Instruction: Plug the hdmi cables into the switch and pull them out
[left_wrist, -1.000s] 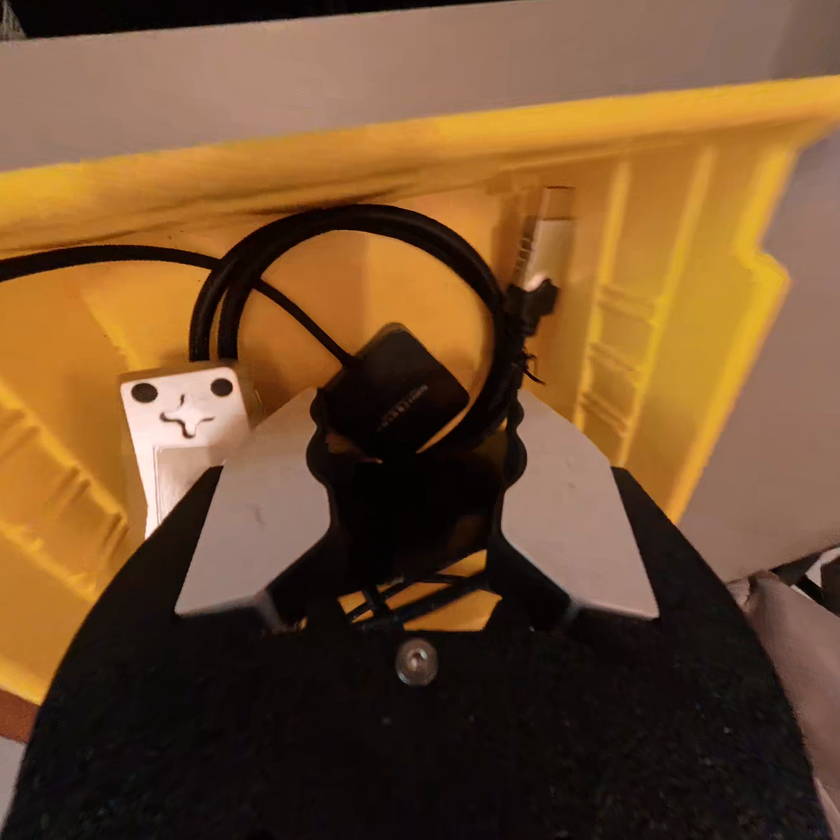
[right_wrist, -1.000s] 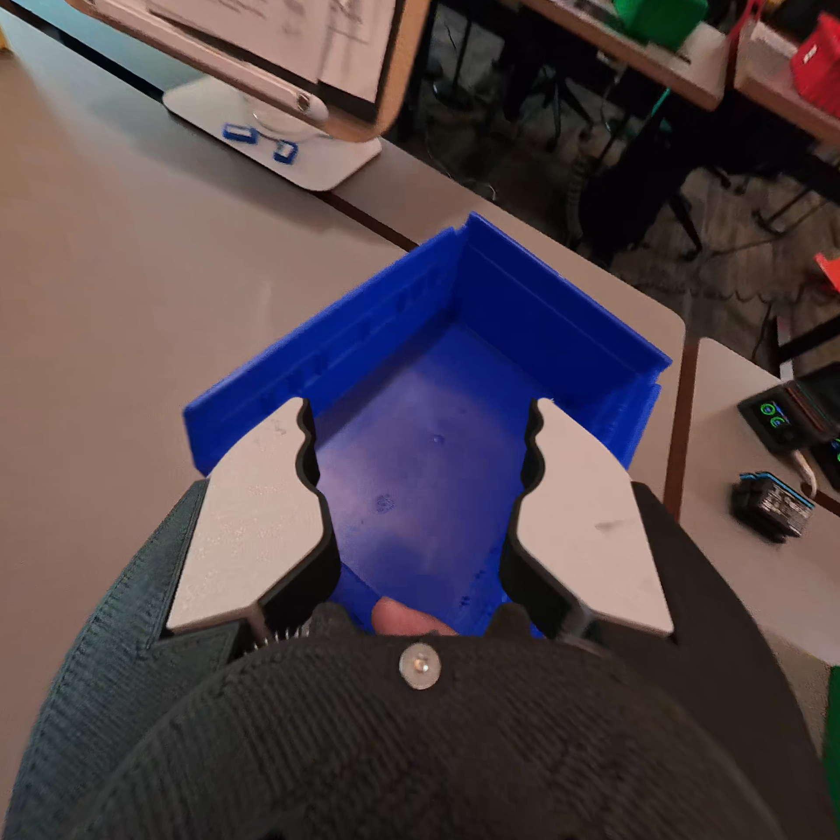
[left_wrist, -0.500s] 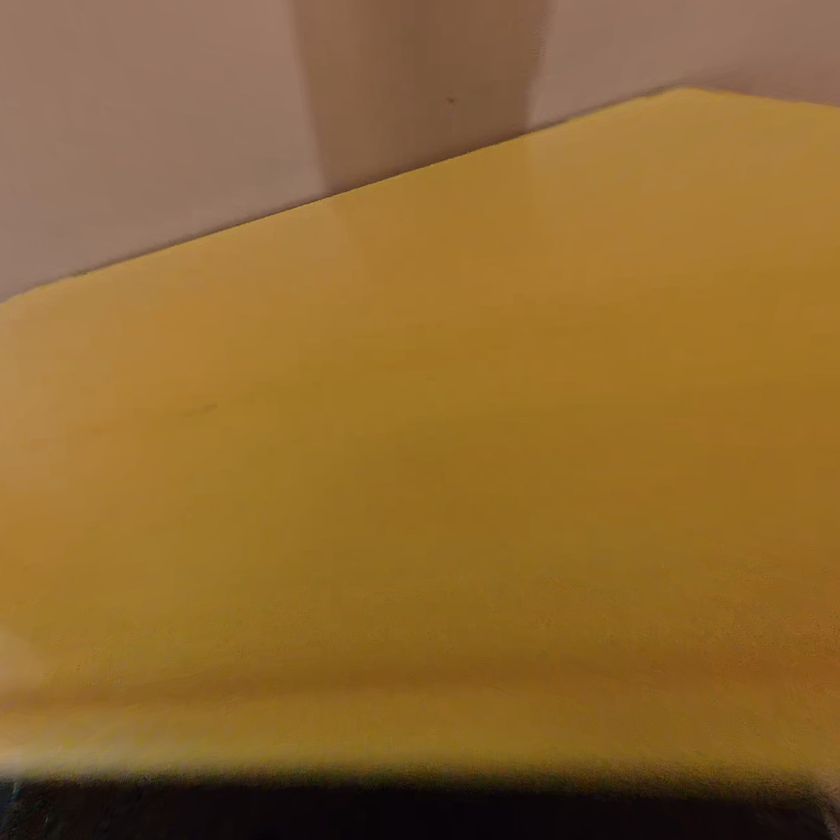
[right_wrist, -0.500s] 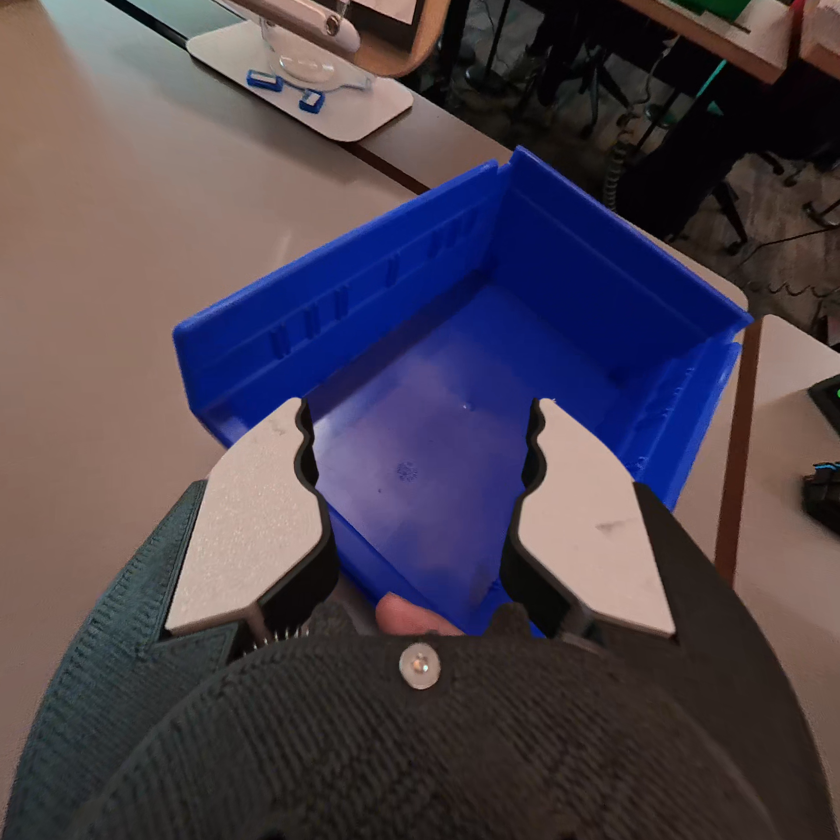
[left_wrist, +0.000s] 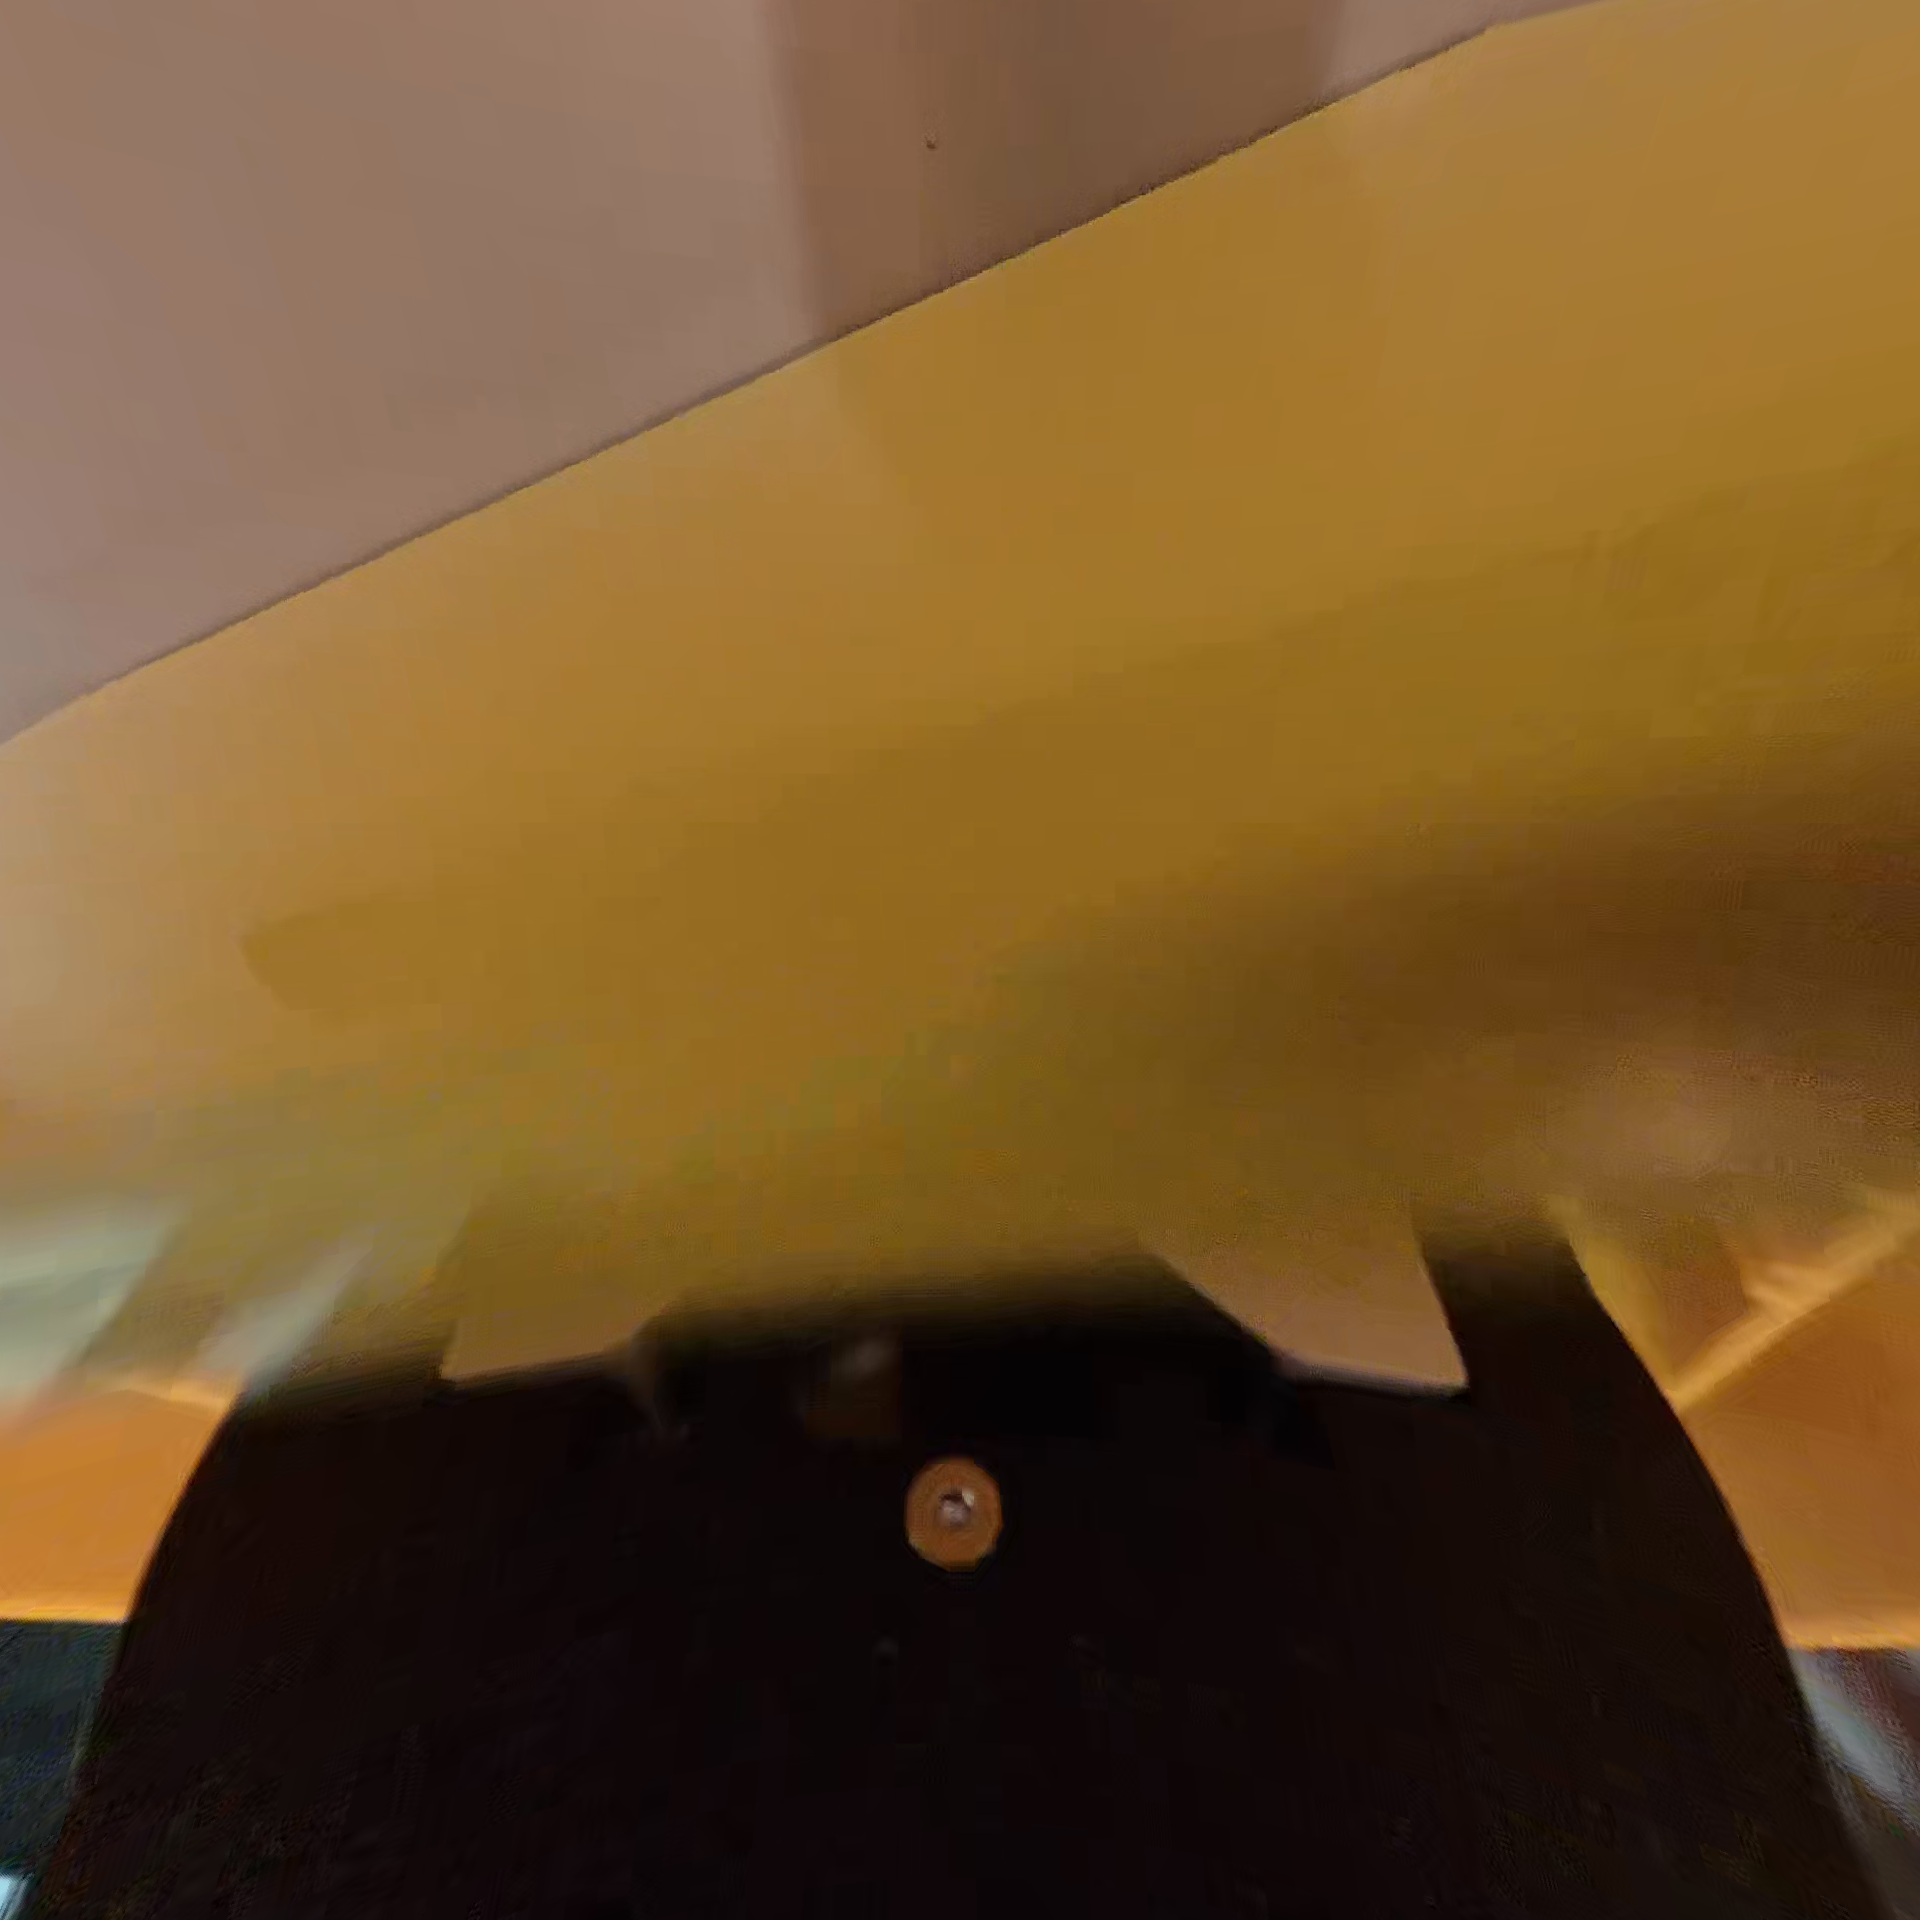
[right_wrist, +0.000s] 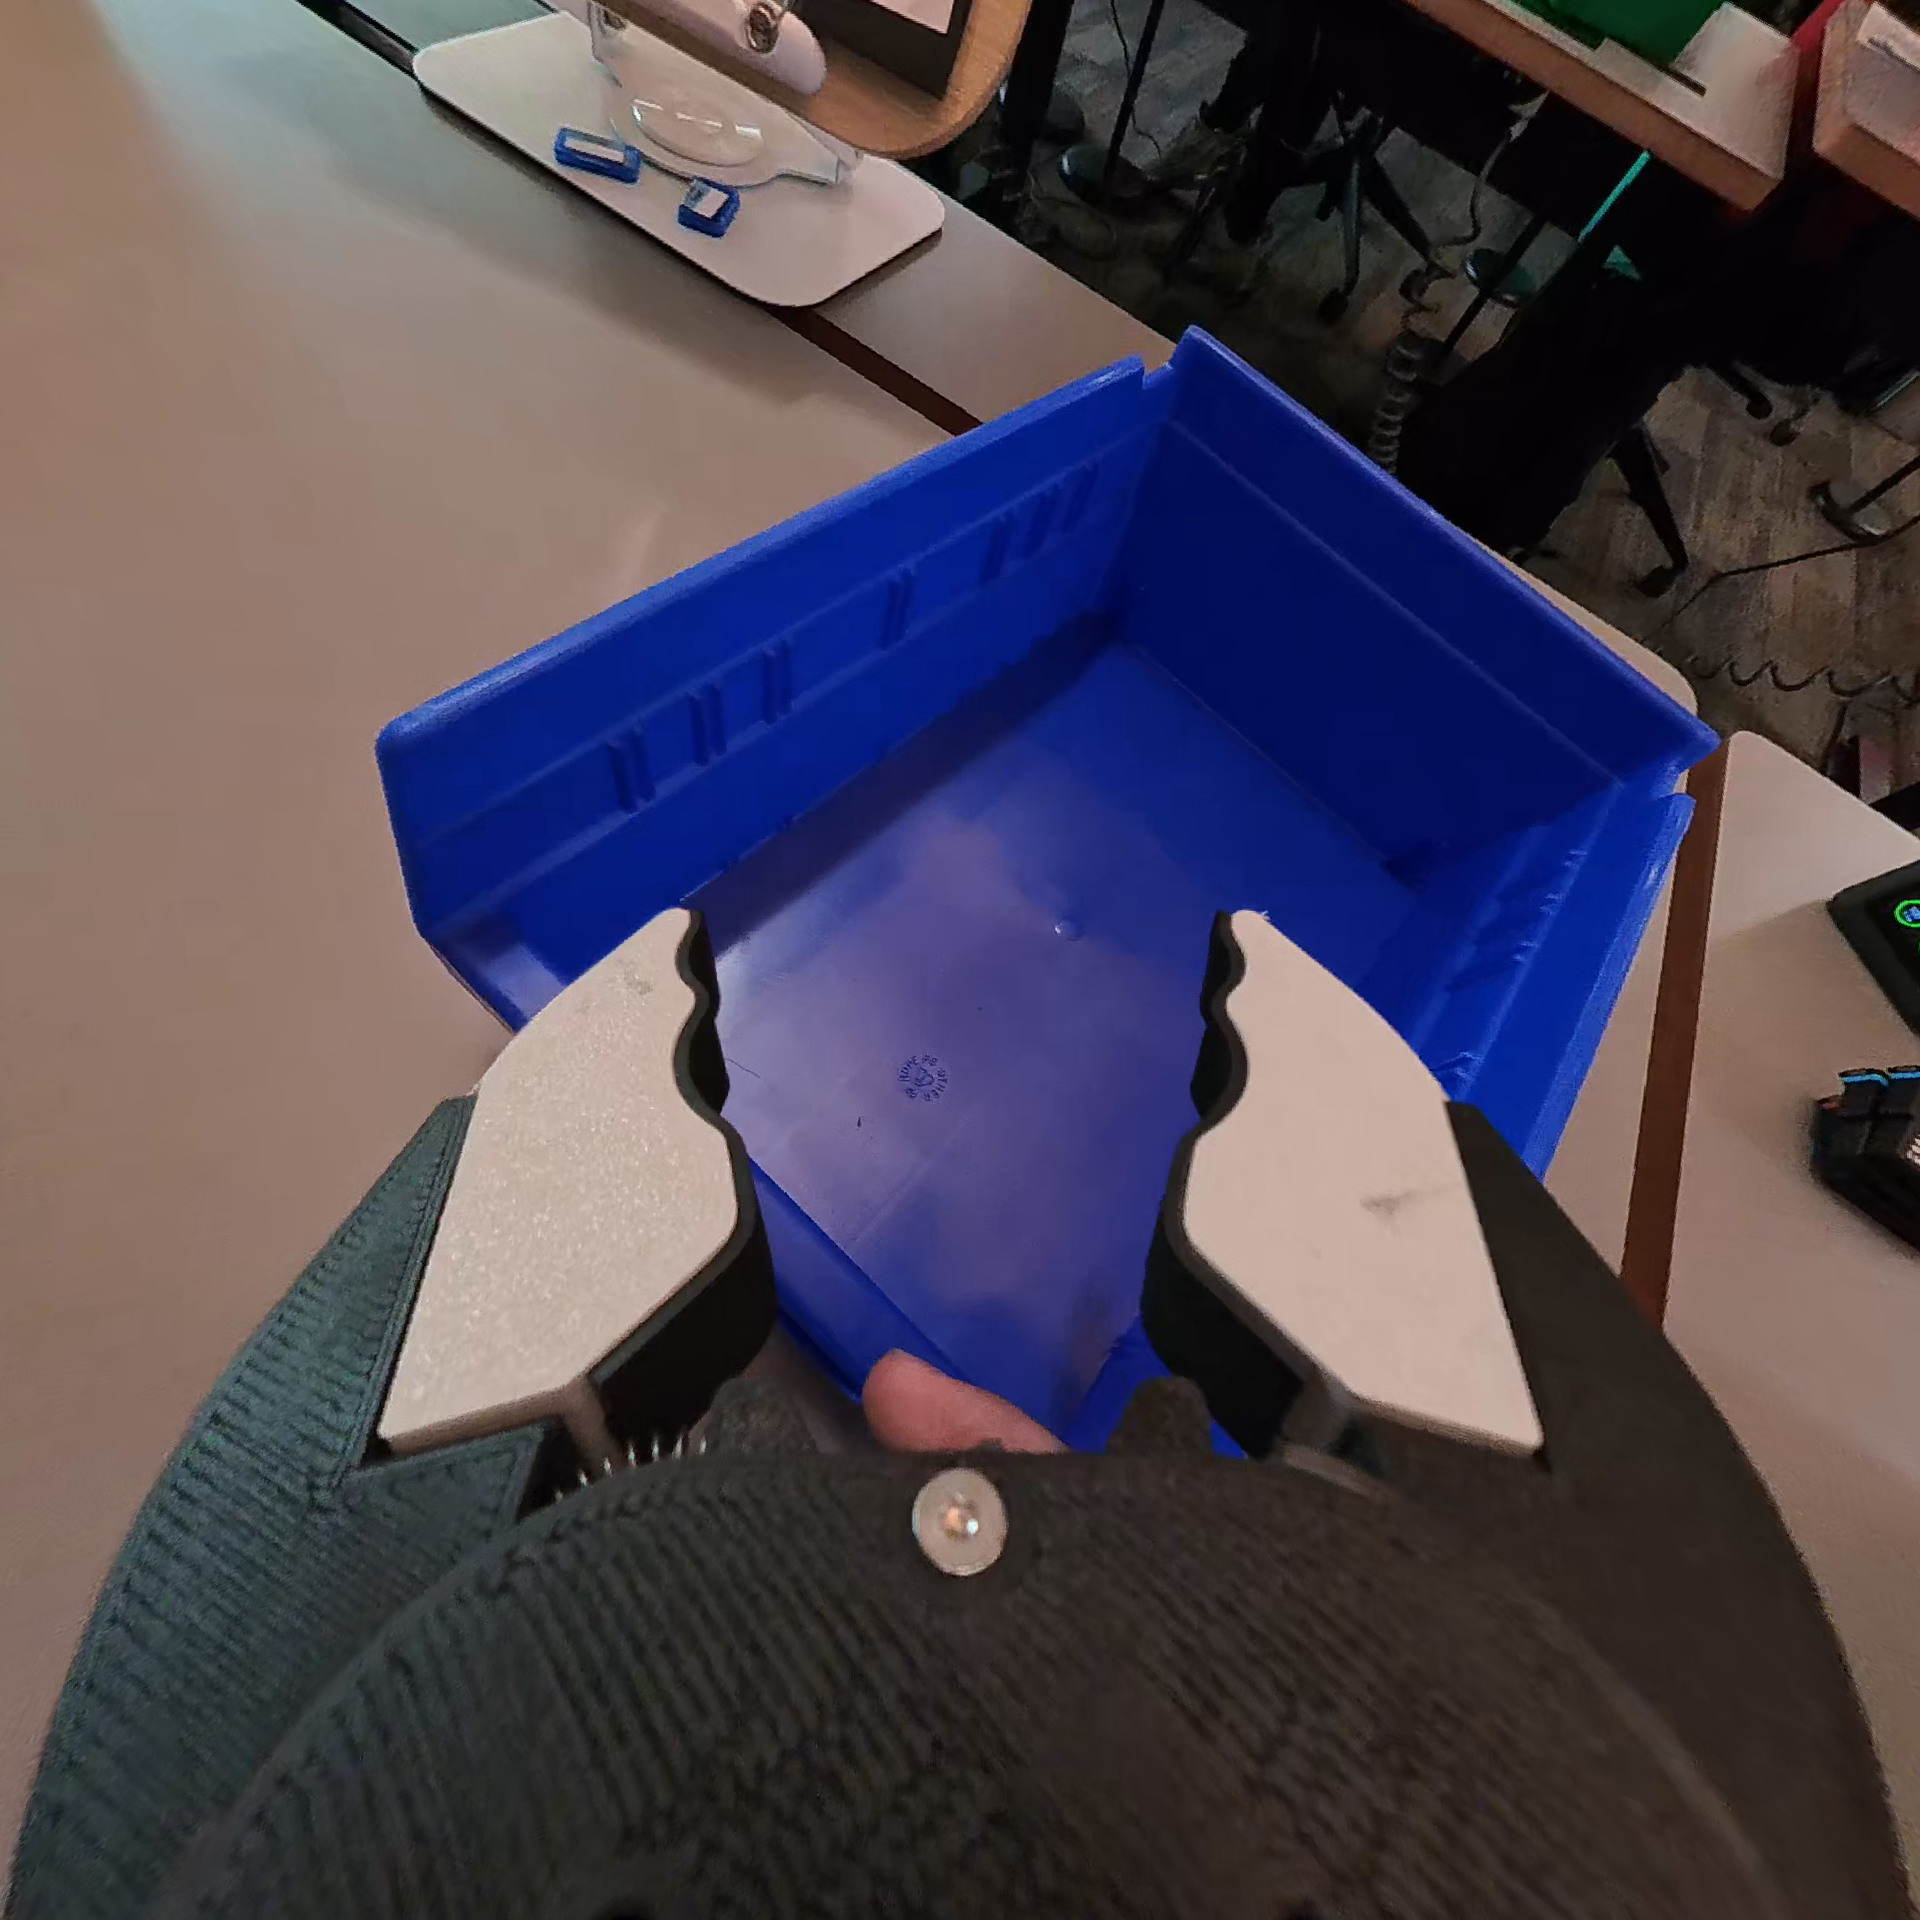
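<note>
In the left wrist view a blurred yellow bin wall (left_wrist: 935, 831) fills the picture and covers my left gripper's fingers; only its black mount (left_wrist: 935, 1714) shows, so I cannot tell how the jaws stand. The HDMI cables and the switch are in neither view. My right gripper (right_wrist: 961, 935) is open and empty, held just above the near end of an empty blue bin (right_wrist: 1351, 623). A person's fingertip (right_wrist: 935, 1403) shows between the finger bases.
The blue bin stands near the corner of a beige table (right_wrist: 260, 520). A white monitor stand base (right_wrist: 748, 197) is at the back. Small black devices (right_wrist: 1870, 1143) lie on the neighbouring table to the right. Chairs and cables lie beyond the edge.
One second ago the left view showed the black switch and coiled cable between the fingers inside the yellow bin; now yellow plastic blocks it. The right gripper has drawn back slightly over the blue bin, still open.
</note>
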